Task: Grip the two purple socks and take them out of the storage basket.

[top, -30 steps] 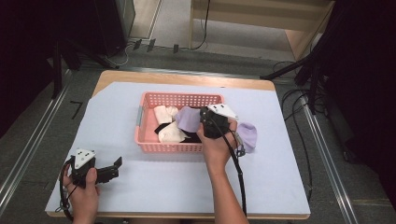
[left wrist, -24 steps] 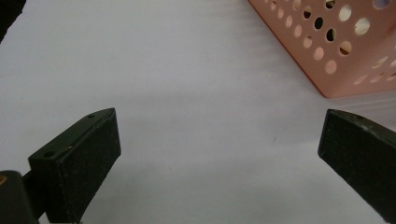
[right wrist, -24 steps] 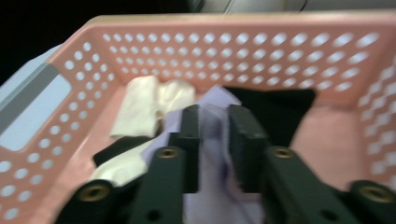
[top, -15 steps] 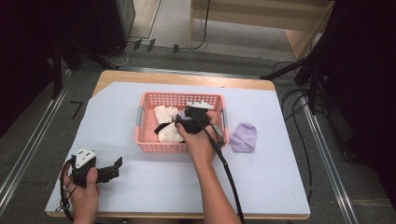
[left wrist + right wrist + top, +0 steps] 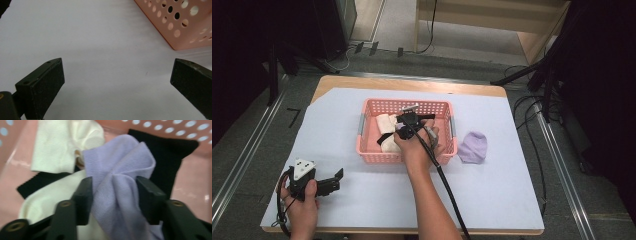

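Since a second ago our right tool has swung from beside the basket to inside it, leaving one lilac sock just outside its right wall, and now pinches another lilac sock among cream and black ones. We should lift straight up, wrist bent down, forearm reaching over the near rim. Our left tool rests spread, well left of the basket.

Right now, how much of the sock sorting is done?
One purple sock already lies on the table beside the pink basket. The right tongs are closing on a second purple sock inside it. White socks and black ones are in the basket. The left tongs wait open.
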Action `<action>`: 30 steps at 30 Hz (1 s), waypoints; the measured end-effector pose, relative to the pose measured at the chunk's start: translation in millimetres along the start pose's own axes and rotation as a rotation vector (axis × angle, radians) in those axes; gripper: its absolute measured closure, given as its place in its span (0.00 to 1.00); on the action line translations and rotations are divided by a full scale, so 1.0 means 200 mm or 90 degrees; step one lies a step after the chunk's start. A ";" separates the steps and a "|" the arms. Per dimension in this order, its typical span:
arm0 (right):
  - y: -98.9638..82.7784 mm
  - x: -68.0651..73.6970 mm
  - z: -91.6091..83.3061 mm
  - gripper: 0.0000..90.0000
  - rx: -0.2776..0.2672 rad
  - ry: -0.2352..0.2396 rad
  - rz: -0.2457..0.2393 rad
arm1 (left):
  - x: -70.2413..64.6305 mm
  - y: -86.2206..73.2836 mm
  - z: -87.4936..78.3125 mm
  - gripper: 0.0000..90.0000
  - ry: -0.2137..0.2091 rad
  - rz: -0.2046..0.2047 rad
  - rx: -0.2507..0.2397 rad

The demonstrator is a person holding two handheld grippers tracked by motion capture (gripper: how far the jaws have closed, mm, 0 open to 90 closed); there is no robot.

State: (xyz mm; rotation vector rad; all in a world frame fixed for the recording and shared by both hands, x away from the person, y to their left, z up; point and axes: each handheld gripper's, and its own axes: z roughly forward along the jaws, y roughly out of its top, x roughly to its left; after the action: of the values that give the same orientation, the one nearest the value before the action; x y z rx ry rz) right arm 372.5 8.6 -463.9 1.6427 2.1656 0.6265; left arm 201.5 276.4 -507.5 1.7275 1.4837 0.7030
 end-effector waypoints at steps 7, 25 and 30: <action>-0.05 -0.17 -0.10 0.89 -0.118 0.056 0.049 | 0.00 0.00 0.00 0.00 0.000 0.002 0.006; -0.16 -0.34 -0.30 0.91 -0.428 0.146 0.022 | 0.00 0.00 -0.01 0.00 0.004 0.004 -0.009; -0.17 -0.40 -0.36 0.90 -0.476 0.136 0.018 | -0.01 -0.01 -0.01 0.00 0.010 0.005 -0.016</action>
State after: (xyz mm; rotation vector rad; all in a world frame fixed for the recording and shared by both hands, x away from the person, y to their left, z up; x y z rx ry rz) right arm 328.8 -85.6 -420.3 1.2276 1.6983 1.4554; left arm 198.4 275.5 -506.8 1.7130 1.4736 0.7376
